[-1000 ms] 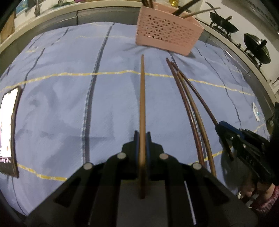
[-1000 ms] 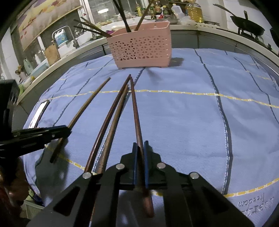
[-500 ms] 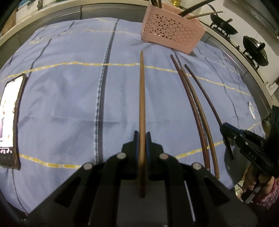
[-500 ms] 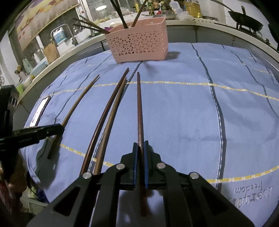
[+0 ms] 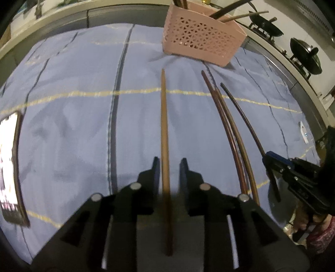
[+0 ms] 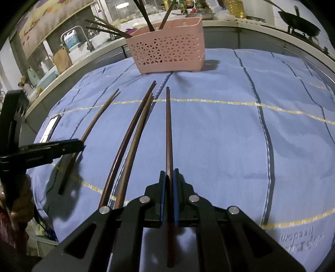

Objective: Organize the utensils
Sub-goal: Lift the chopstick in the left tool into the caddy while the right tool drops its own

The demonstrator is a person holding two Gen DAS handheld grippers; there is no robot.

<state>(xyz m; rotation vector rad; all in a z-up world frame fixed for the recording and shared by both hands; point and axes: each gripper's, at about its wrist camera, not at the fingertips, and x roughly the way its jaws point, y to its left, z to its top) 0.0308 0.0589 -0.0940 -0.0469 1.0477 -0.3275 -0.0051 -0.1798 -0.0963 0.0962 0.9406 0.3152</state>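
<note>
Cloth open right; basket prob. near far edge.

The cloth is light blue with dark blue stripes and thin yellow lines. The basket is pink with triangular lattice holes. The chopsticks are dark brown. The fingers are black with blue pads.

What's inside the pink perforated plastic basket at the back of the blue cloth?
Several dark brown chopsticks stick out of the pink perforated plastic basket, leaning different ways. Their lower ends and the basket's bottom are hidden by its walls.
</note>
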